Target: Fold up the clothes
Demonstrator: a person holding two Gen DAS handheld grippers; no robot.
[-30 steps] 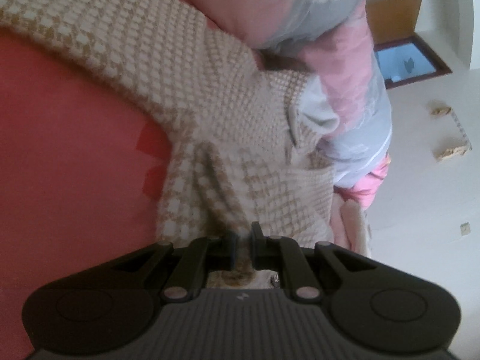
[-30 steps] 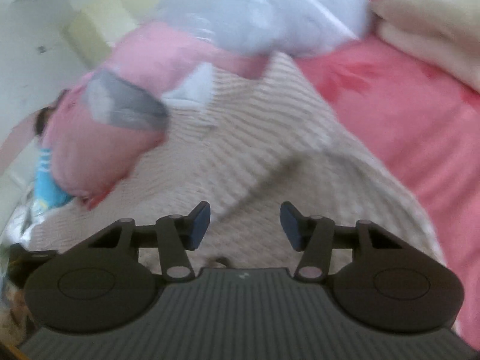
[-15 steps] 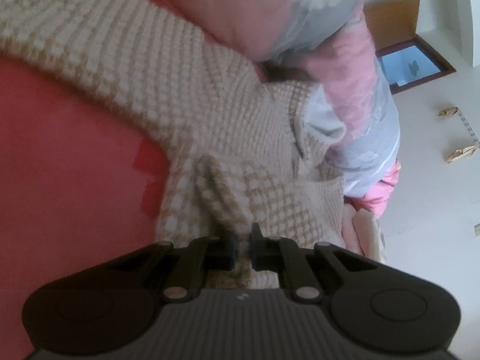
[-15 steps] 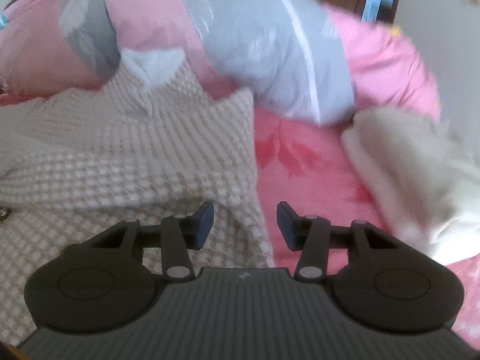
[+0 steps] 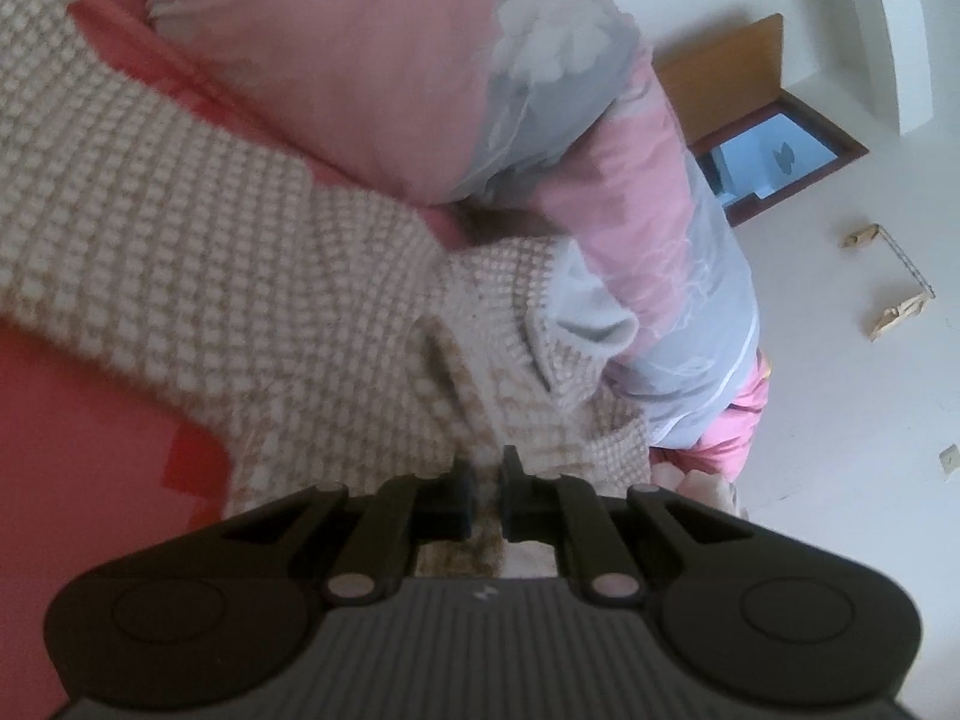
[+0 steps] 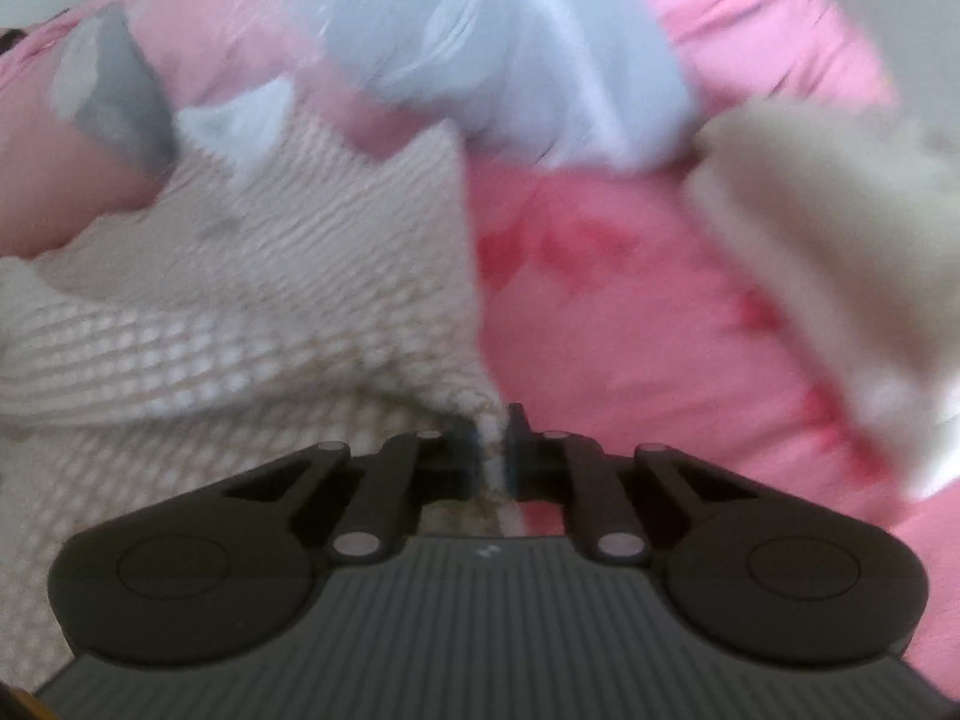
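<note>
Here, in the left wrist view, the left gripper (image 5: 486, 495) pinches a fold of the beige-and-white checked knit sweater (image 5: 252, 276), which lies spread on a red bedsheet (image 5: 78, 420) beside a pink-and-grey floral quilt (image 5: 540, 120). In the blurred right wrist view, the right gripper (image 6: 493, 456) clamps the sweater's (image 6: 270, 276) corner edge, with a cream folded cloth (image 6: 840, 228) lying well apart on the pink sheet (image 6: 630, 330).

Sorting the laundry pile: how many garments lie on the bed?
2: the checked knit sweater pinched by both grippers at left, and a cream garment at right. The quilt may hide more.
</note>
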